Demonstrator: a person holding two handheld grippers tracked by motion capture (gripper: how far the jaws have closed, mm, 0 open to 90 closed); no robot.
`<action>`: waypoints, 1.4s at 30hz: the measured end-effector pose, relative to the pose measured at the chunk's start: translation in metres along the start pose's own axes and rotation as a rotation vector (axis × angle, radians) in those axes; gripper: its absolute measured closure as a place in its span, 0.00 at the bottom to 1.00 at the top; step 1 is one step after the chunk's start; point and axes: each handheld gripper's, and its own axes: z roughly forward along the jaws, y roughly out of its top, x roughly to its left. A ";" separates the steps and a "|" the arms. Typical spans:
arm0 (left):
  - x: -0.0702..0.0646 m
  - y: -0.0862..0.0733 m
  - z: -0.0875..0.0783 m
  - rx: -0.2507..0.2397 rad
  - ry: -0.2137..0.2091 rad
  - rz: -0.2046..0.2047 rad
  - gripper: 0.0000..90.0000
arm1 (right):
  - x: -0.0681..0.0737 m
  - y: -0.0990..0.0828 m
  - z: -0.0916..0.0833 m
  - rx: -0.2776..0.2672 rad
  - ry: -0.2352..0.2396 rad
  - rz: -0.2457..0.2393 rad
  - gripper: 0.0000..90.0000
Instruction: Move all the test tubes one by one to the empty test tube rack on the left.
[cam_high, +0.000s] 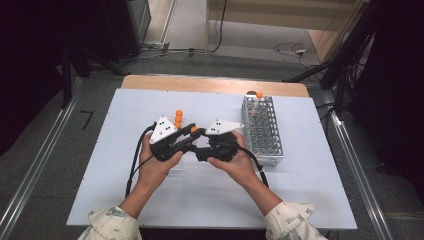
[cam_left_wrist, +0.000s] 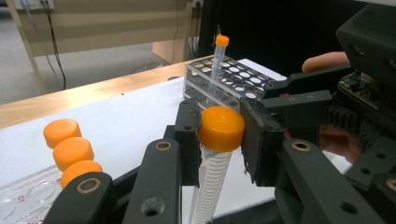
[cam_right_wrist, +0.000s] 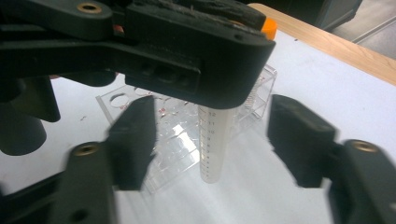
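Note:
My left gripper (cam_high: 194, 132) (cam_left_wrist: 222, 136) is shut on a clear graduated tube with an orange cap (cam_left_wrist: 221, 128) (cam_high: 194, 129), gripping it just under the cap and holding it upright above the white table top. In the right gripper view the same tube (cam_right_wrist: 212, 140) hangs down from the left gripper's jaws. My right gripper (cam_right_wrist: 217, 144) (cam_high: 202, 148) stands open around the tube's lower part, its blurred pads well clear of it on both sides. Both hands meet at the middle of the table.
A clear plastic rack (cam_left_wrist: 21, 196) (cam_right_wrist: 173, 140) with three orange-capped tubes (cam_left_wrist: 70, 150) (cam_high: 178, 119) lies left of the grippers. A metal tube rack (cam_high: 262, 132) (cam_left_wrist: 233, 79) stands at the right and holds one orange-capped tube (cam_high: 258, 95) (cam_left_wrist: 219, 53) at its far end.

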 end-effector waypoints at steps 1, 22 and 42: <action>0.000 0.000 0.000 0.001 0.003 0.000 0.79 | 0.000 0.000 0.000 0.000 -0.006 0.002 0.29; 0.019 0.013 -0.019 -0.055 0.040 -0.058 0.79 | -0.006 -0.006 -0.009 -0.016 -0.045 0.042 0.17; 0.033 0.016 -0.032 -0.067 0.085 -0.076 0.79 | -0.010 -0.010 -0.016 -0.026 -0.045 0.056 0.17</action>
